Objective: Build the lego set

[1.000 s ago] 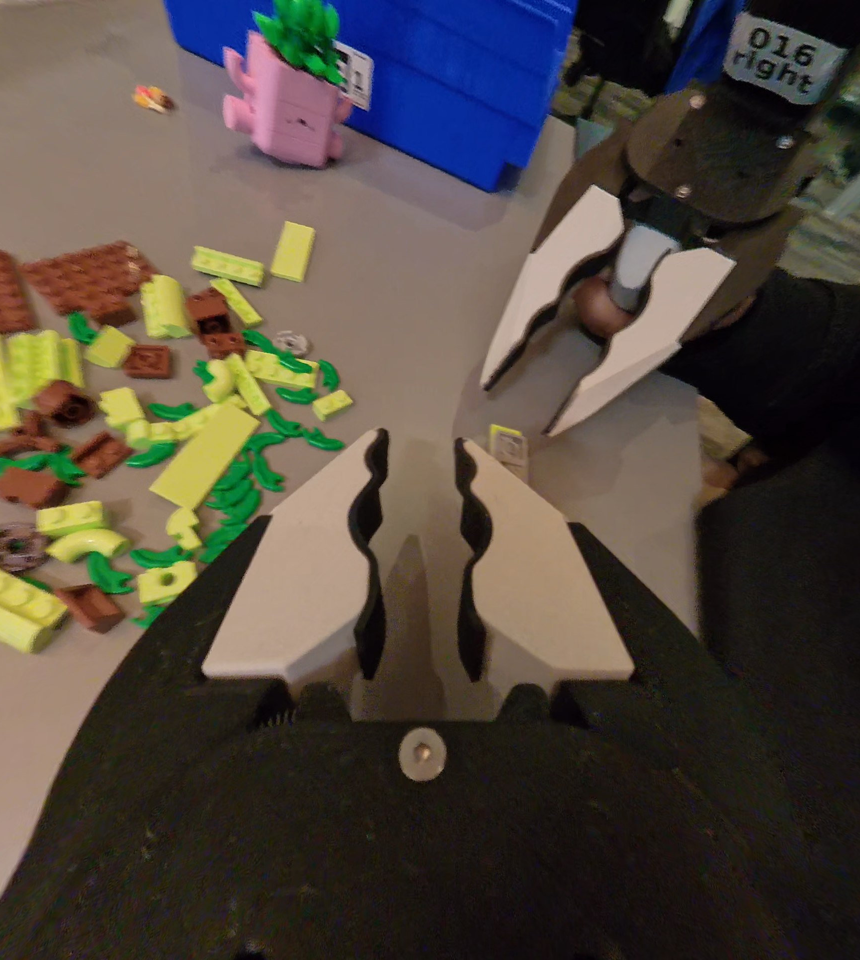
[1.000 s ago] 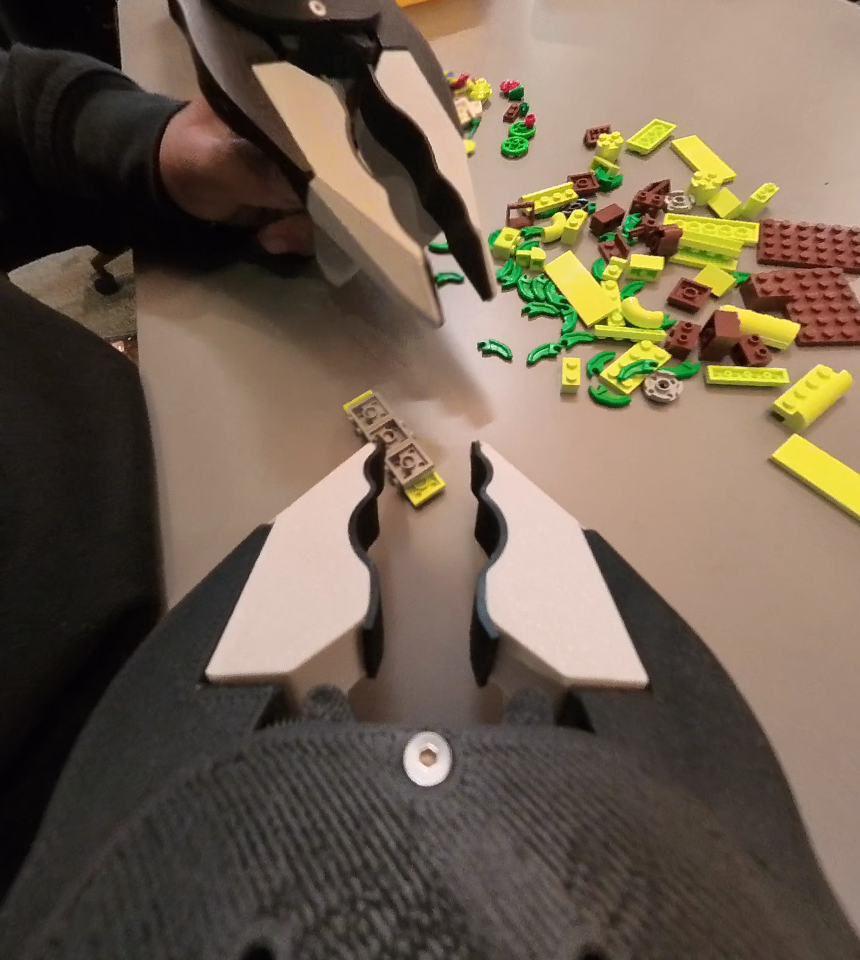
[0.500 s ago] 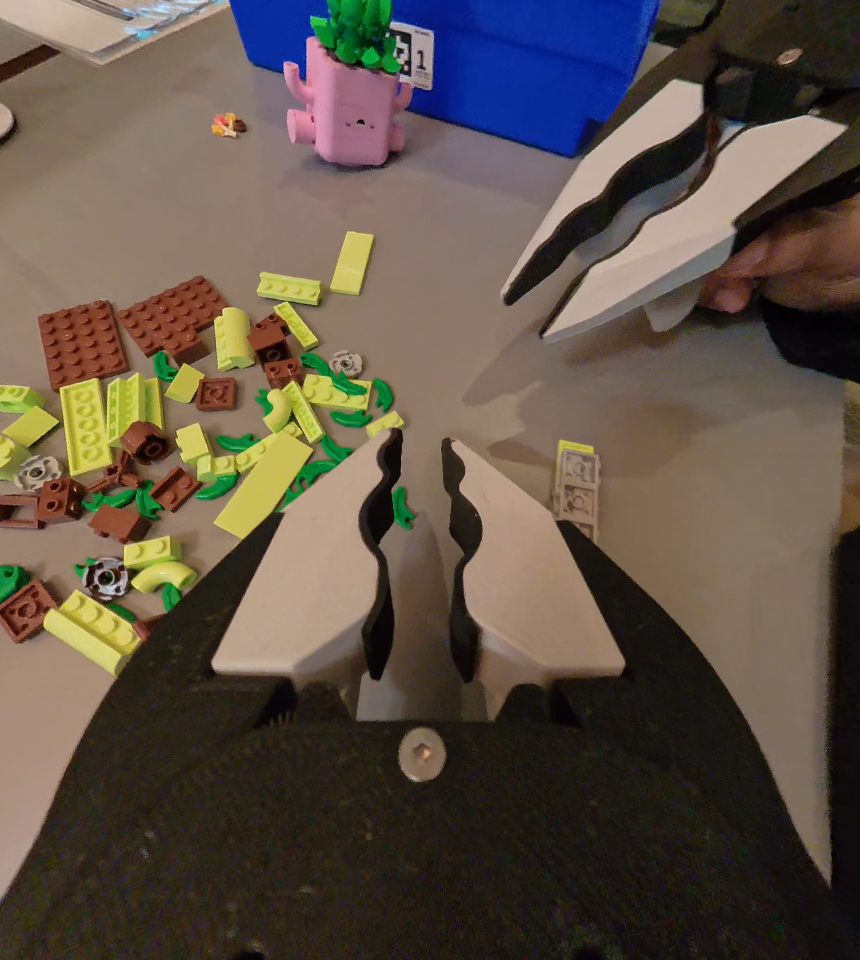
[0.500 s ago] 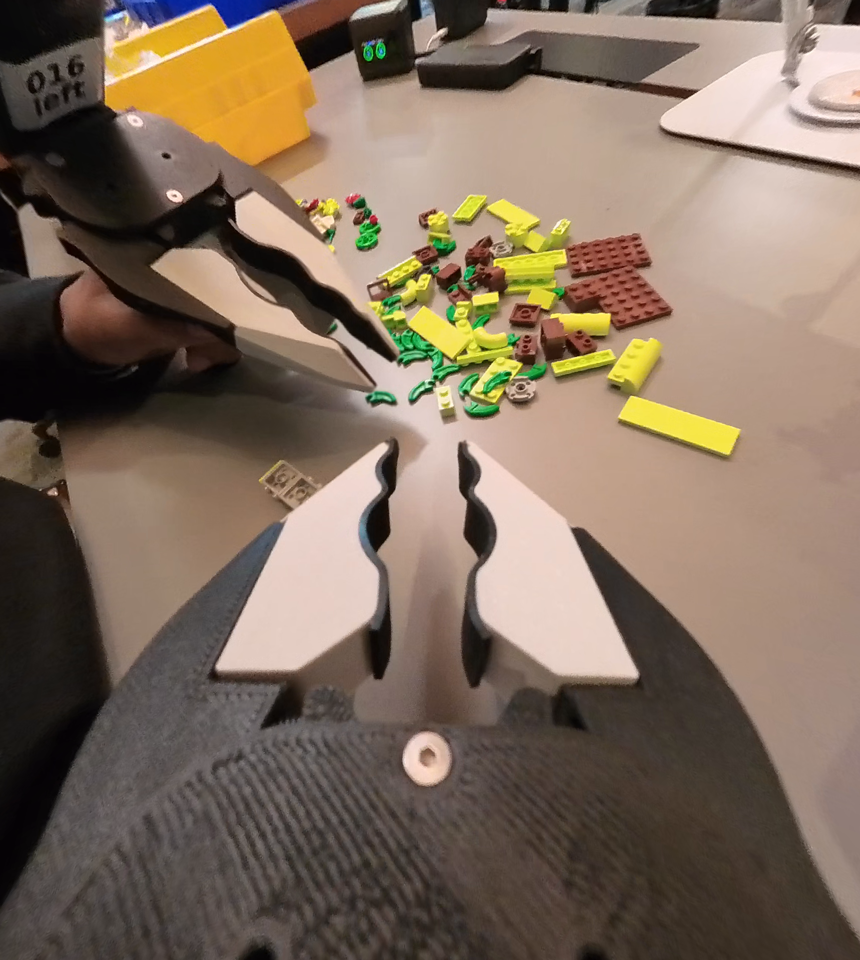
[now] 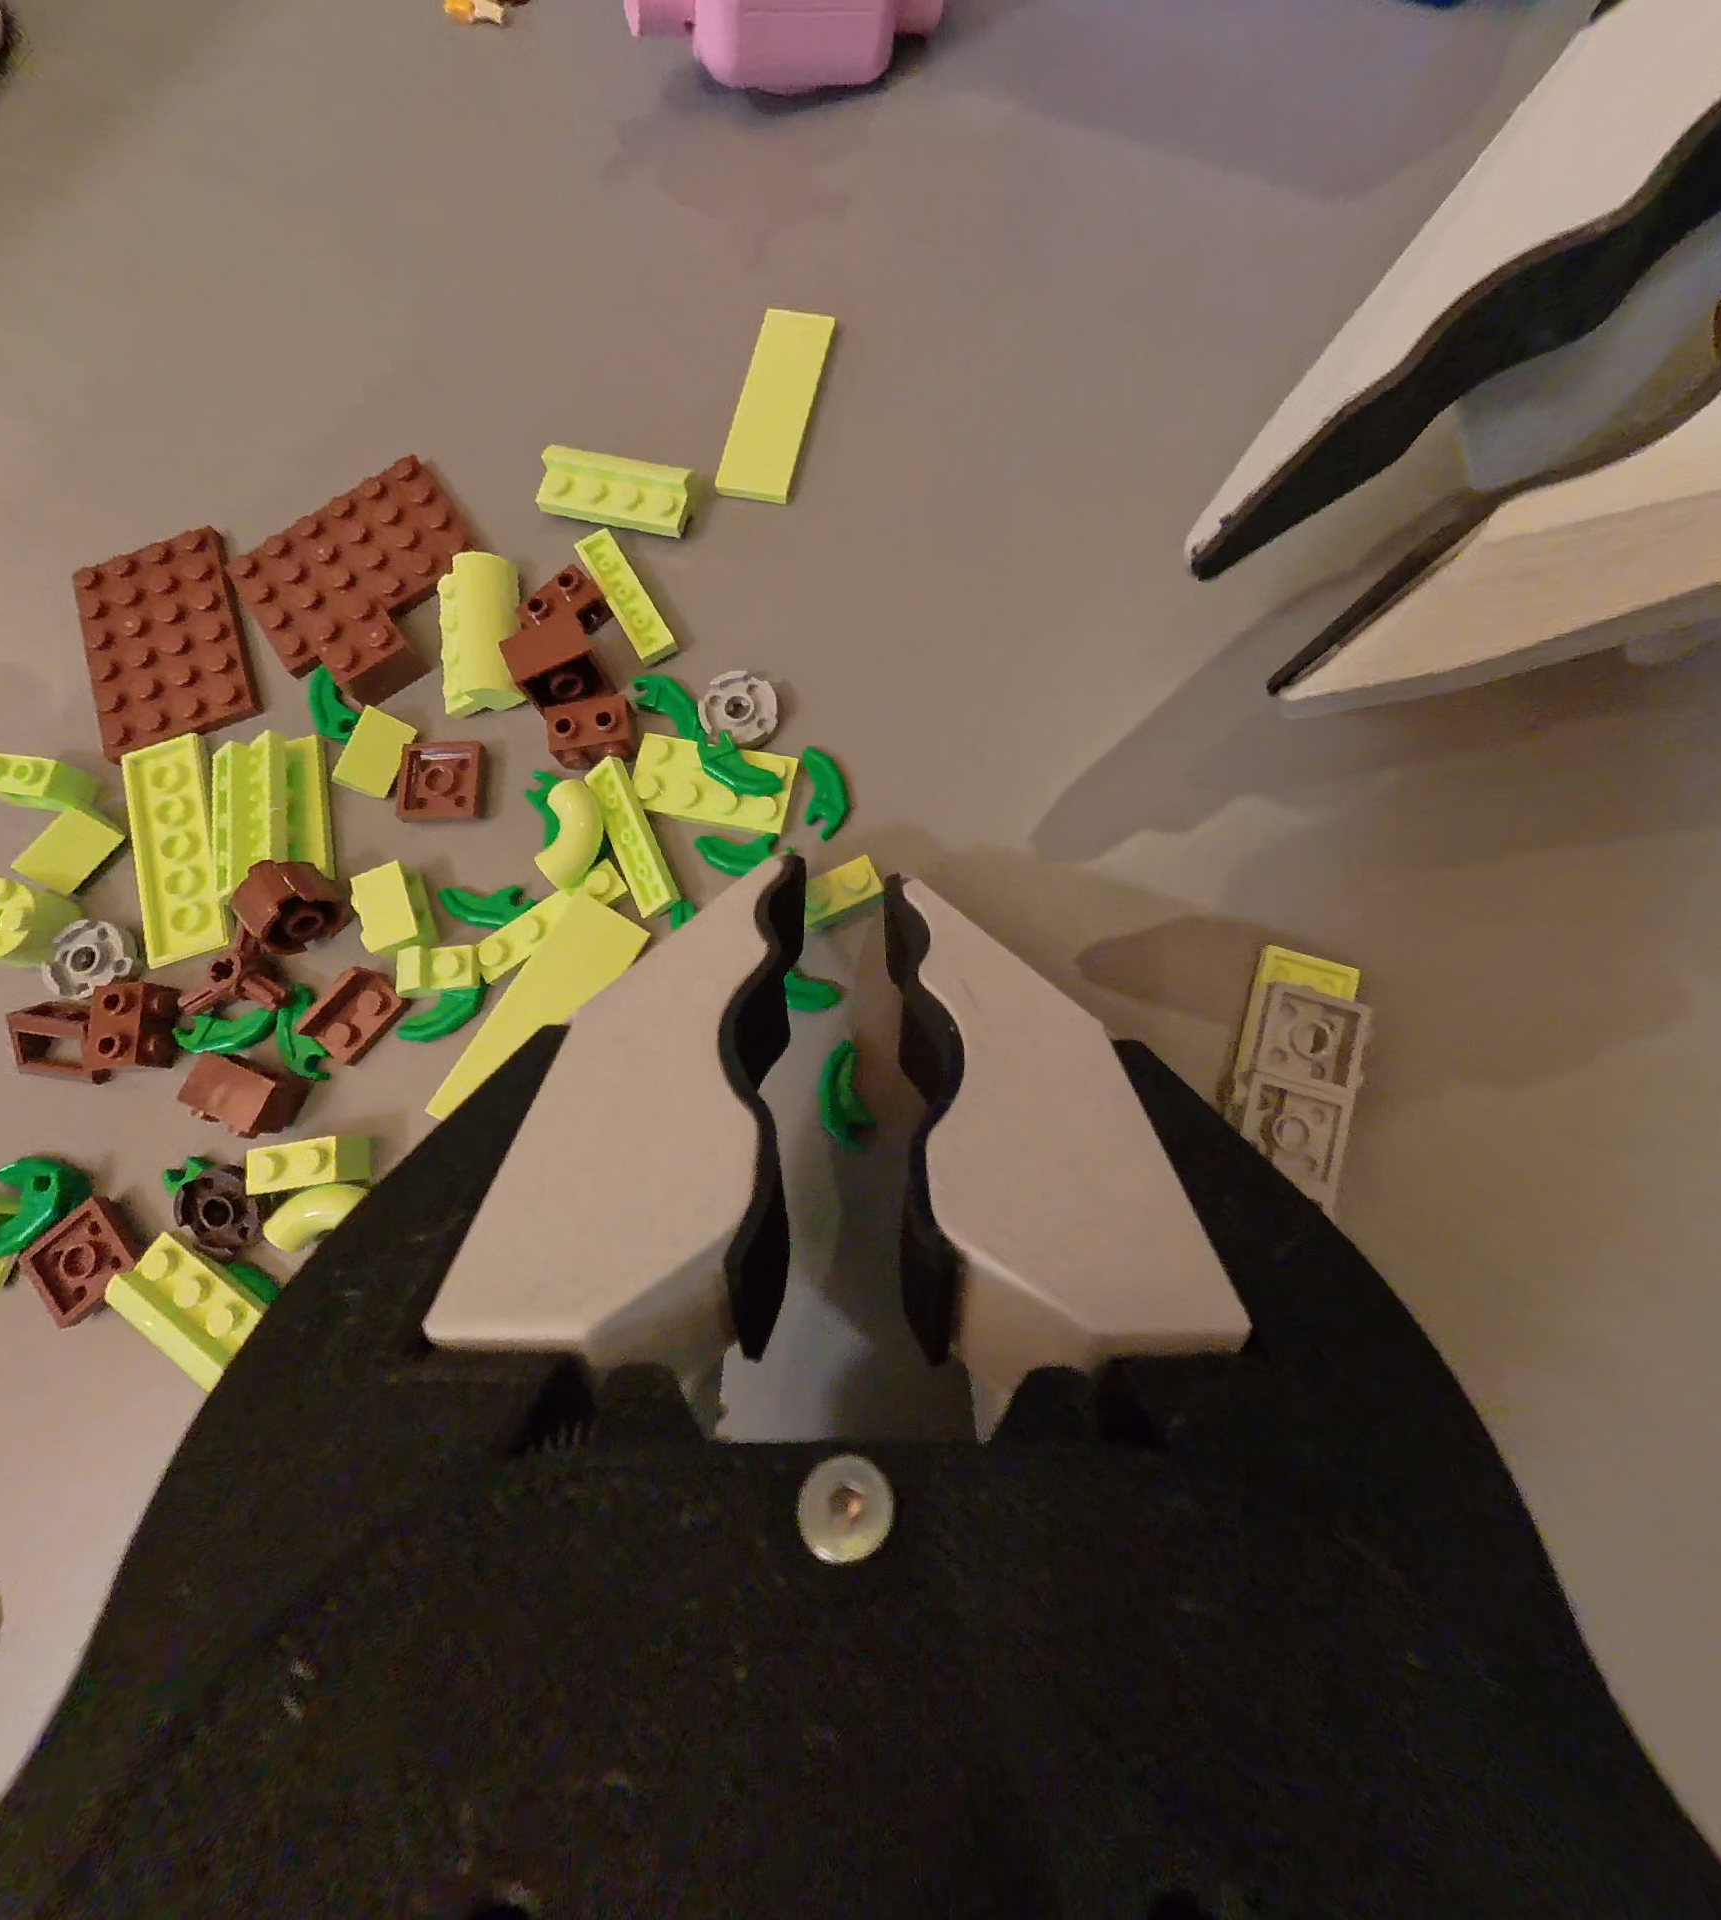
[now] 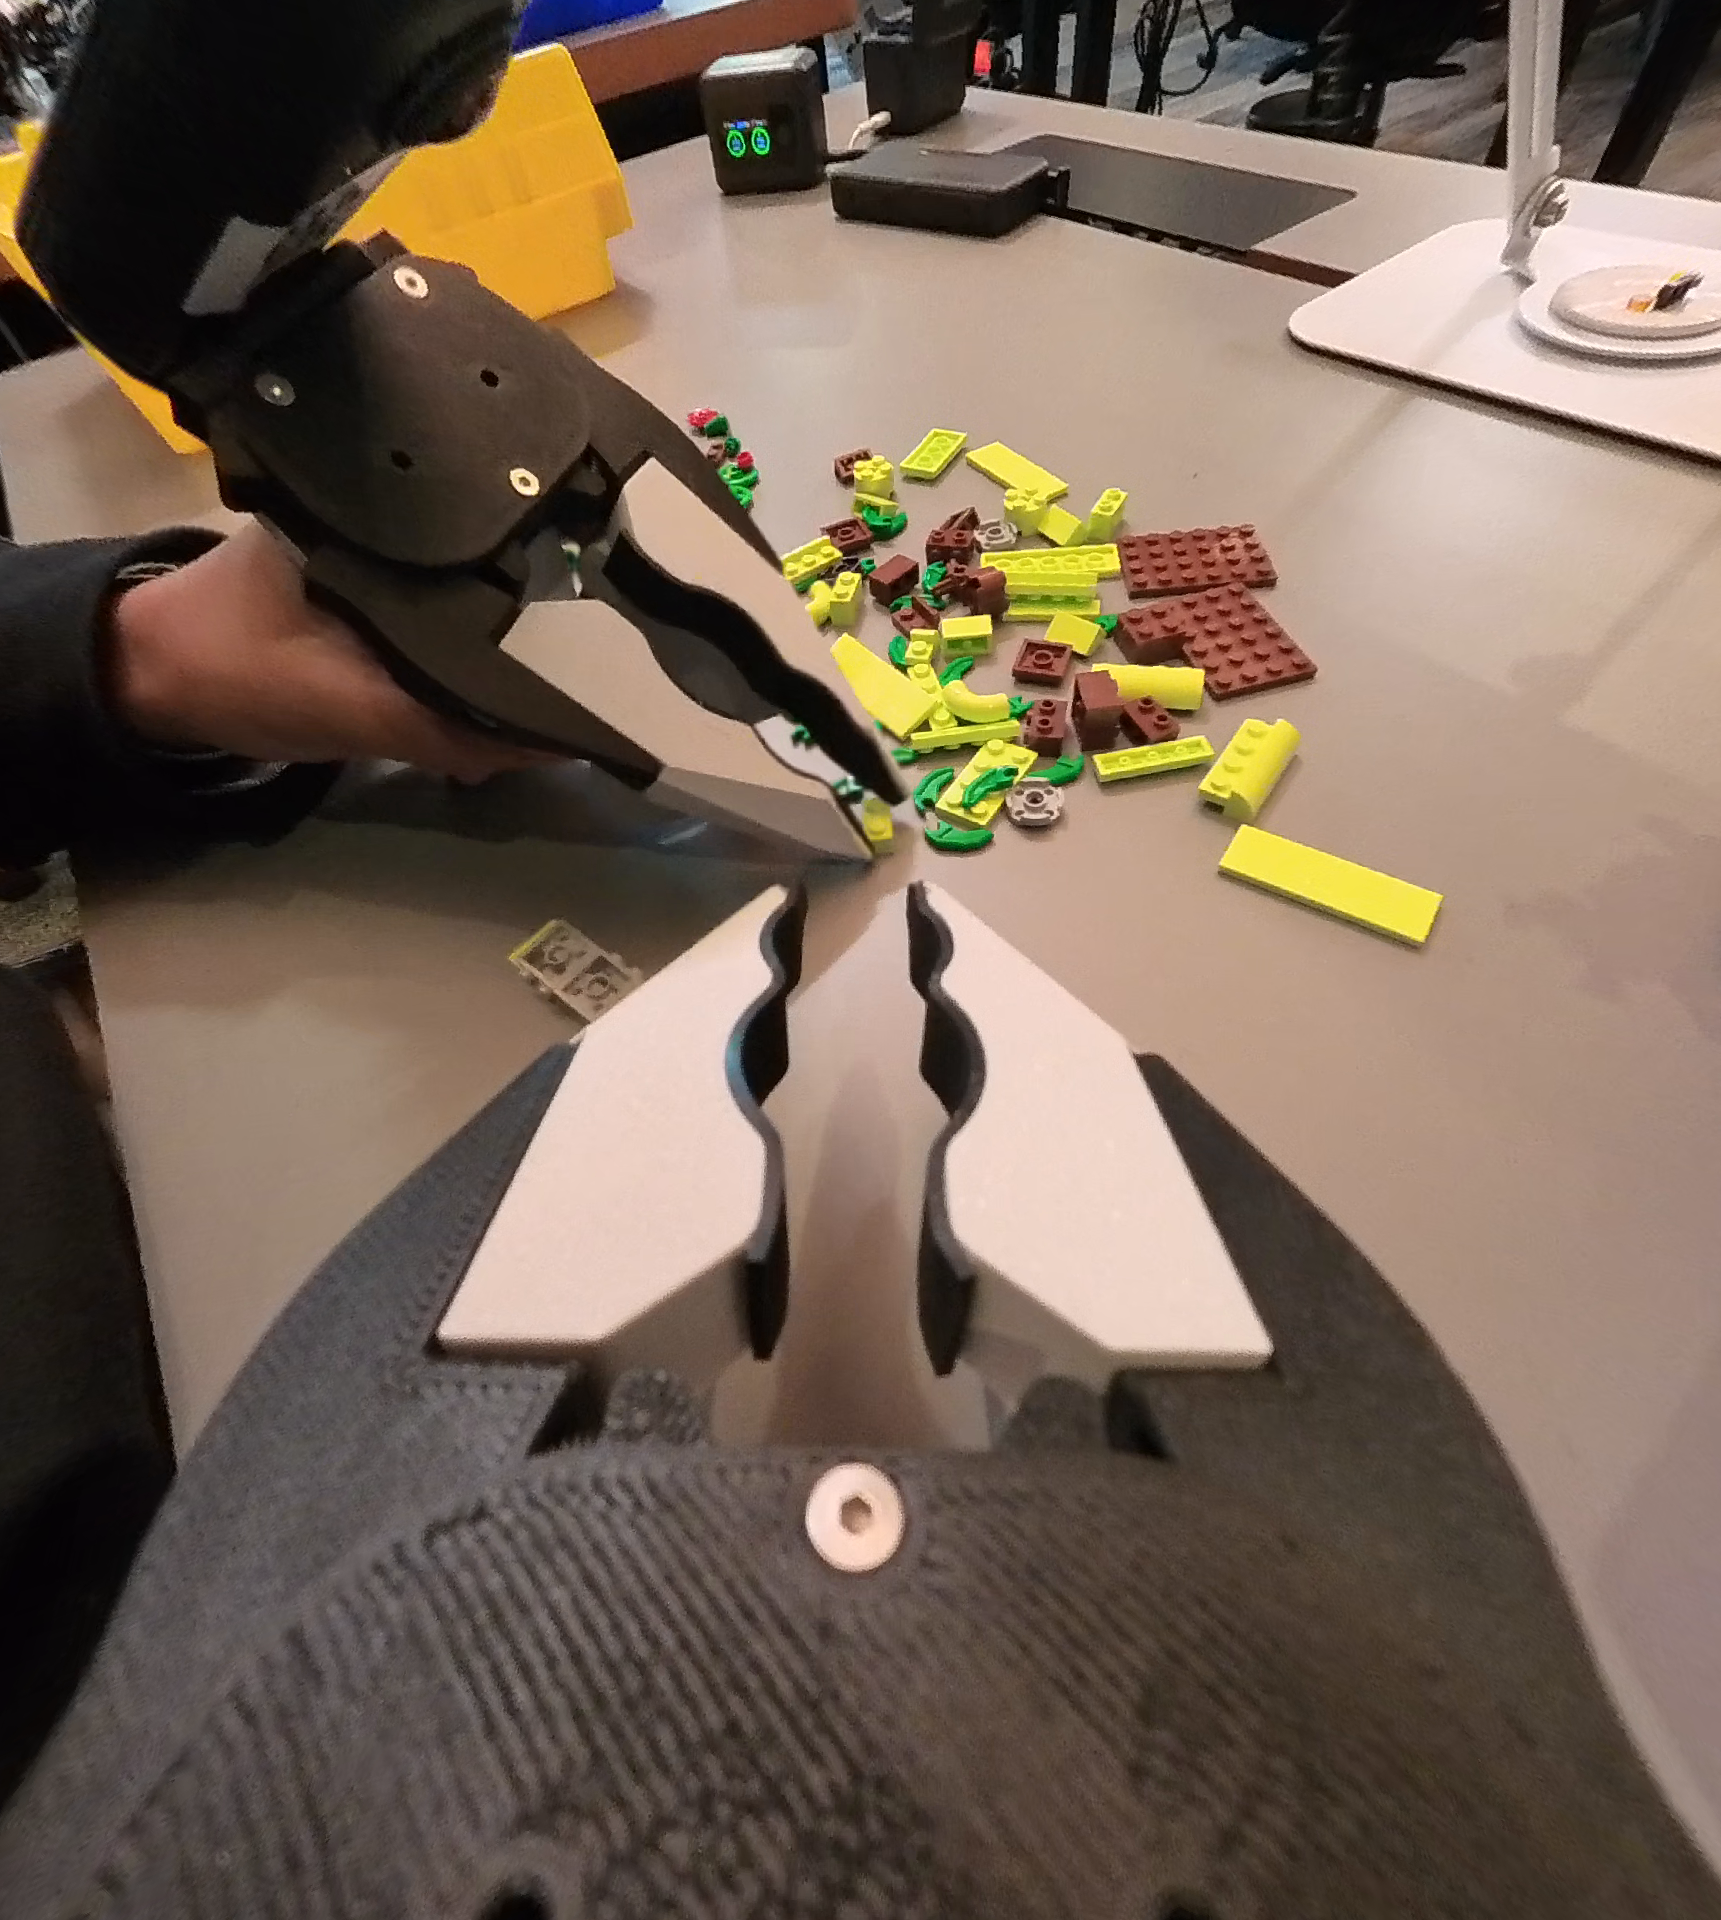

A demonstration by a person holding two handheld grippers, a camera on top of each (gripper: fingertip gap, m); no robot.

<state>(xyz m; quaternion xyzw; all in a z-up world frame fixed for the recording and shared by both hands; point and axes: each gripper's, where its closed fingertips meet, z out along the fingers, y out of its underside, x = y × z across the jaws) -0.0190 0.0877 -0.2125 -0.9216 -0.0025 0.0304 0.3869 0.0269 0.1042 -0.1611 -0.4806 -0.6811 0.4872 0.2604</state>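
The loose bricks (image 5: 440,862) lie scattered at the table's (image 5: 1251,260) left. The small plate assembly (image 5: 1297,1081) lies apart, right of them. A finished model (image 5: 783,42) stands far behind.

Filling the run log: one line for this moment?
left hand-held gripper open at small lime brick | right hand-held gripper open, empty

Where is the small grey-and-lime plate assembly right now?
The grey-and-lime plate assembly lies on the table right of the left gripper, apart from the brick pile.
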